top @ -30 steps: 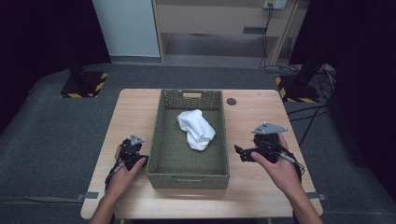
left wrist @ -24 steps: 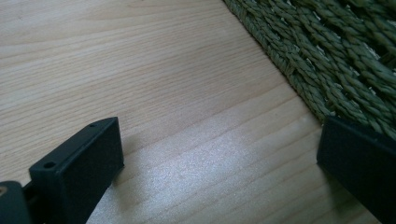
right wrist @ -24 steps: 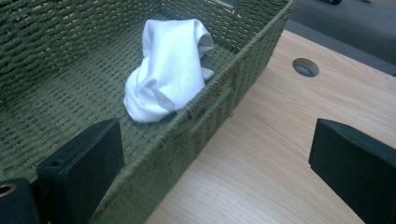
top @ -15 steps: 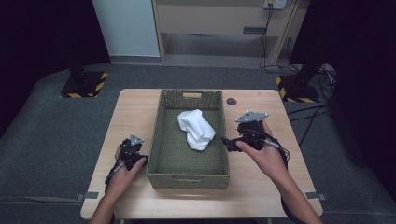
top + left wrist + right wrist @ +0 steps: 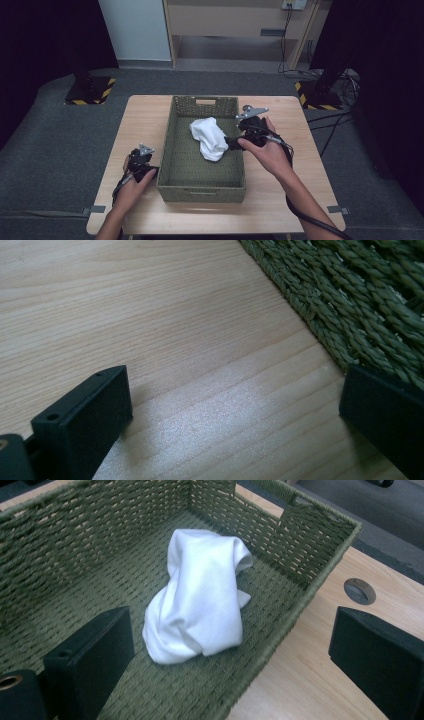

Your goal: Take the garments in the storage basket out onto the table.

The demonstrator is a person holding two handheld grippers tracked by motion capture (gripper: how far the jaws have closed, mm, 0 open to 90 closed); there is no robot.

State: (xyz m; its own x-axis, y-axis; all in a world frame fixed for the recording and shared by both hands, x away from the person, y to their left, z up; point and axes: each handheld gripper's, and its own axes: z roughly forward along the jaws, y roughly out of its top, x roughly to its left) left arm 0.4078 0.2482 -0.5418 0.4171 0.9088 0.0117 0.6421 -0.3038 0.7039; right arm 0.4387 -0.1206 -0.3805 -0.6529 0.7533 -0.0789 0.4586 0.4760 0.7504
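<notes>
From above we see a green woven basket (image 5: 176, 165) sitting in the middle of the pale wooden tabletop (image 5: 280, 200), and inside it, toward the far right part of its floor, lies a crumpled white cloth (image 5: 210, 137). Our right claw (image 5: 234, 143) is held over the basket's right rim, just beside the cloth's right edge; whether it touches the fabric we cannot tell from that height. In the right gripper view the two black jaws stand wide apart with nothing between them — the left jaw hangs over the woven floor of the basket (image 5: 60, 545), the right one over bare tabletop (image 5: 300, 680) outside the rim, so the claw straddles the basket wall. The white cloth (image 5: 200, 600) lies bunched ahead of the jaws, clear of both, with a handle cut-out in the end wall behind it and a small round grommet (image 5: 359, 591) set in the wood beyond the rim. Our left claw (image 5: 148, 172) rests low at the basket's near left corner, on the tabletop. The left gripper view shows its jaws spread wide as well, gripping nothing — only wood grain (image 5: 150, 330) between them, and the basket's woven side (image 5: 360, 305) running just beside the right jaw.
</notes>
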